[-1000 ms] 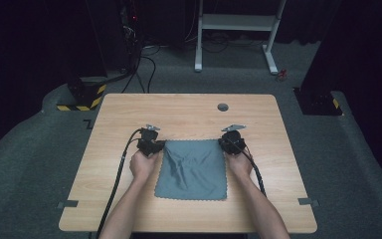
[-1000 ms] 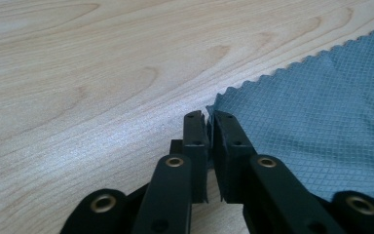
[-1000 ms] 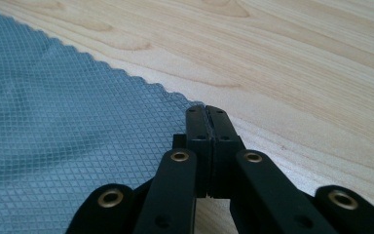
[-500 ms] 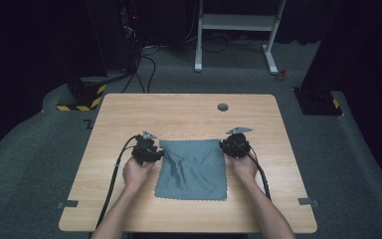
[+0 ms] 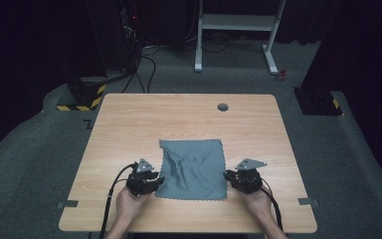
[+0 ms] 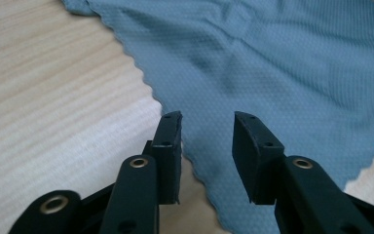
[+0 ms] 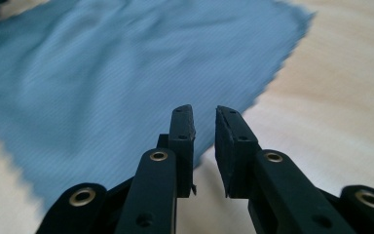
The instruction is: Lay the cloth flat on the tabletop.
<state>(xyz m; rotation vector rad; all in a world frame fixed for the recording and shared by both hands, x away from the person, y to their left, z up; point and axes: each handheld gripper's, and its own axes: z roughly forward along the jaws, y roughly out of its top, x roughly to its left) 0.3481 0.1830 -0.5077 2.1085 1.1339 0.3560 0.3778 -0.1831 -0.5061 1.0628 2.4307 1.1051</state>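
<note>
**Both grippers poised at the cloth's near corners**

We have the blue-grey cloth (image 5: 194, 168) lying spread on the wooden table (image 5: 129, 124), a little toward six o'clock of its centre, with soft wrinkles running through its middle. That flat, open lay is what makes the corners easy to pick out.

Our left gripper (image 5: 151, 185) sits at the cloth's seven o'clock corner, our right gripper (image 5: 231, 178) at its five o'clock corner, one per side so the fabric can be taken up evenly. In the left gripper view the left gripper (image 6: 207, 131) has a moderate gap between its pads, having just been closing a little, with the scalloped edge (image 6: 143, 80) beneath them and nothing pinched. In the right gripper view the right gripper (image 7: 204, 122) shows a narrow gap, also just closing slightly, empty, aimed along the cloth's side edge.

We judge the pads are parted so each can slip over a corner before clamping.
</note>
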